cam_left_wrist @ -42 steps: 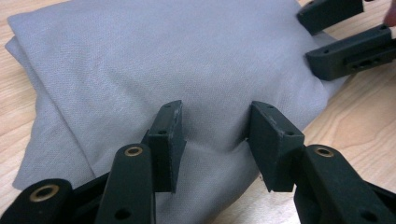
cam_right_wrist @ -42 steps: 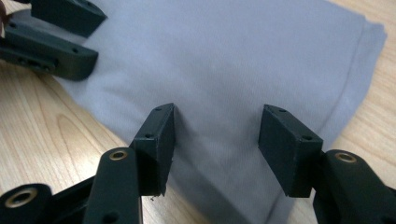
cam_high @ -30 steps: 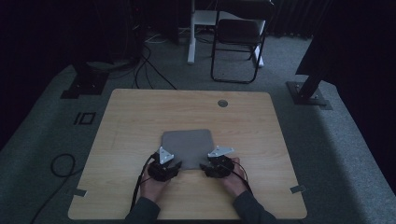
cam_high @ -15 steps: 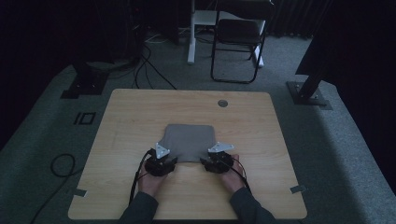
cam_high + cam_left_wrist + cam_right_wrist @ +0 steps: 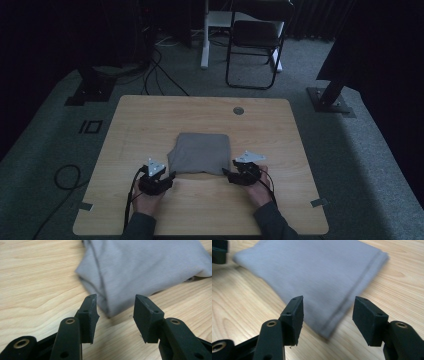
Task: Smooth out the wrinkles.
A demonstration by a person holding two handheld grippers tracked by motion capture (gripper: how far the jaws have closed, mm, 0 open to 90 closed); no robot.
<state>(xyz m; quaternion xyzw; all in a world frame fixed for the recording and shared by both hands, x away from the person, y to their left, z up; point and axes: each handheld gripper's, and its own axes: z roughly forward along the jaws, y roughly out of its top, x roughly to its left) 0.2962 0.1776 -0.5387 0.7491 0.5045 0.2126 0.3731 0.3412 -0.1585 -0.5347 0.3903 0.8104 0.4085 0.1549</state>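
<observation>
Folded grey cloth (image 5: 201, 153) lies flat on the table (image 5: 150, 115), near its front middle. Left gripper (image 5: 115, 308) stands at the cloth's near left corner, jaws apart and empty. Right gripper (image 5: 327, 312) stands at the near right corner; its jaws have just been opening, pads clear of the cloth.

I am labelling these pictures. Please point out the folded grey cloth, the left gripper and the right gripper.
folded grey cloth (image 5: 201, 152), high view, middle of top layer.
left gripper (image 5: 115, 311), left gripper view, gap between open jaws.
right gripper (image 5: 327, 315), right gripper view, gap between open jaws.

A folding chair (image 5: 254, 45) (dark) stands beyond the wooden table (image 5: 150, 120).
</observation>
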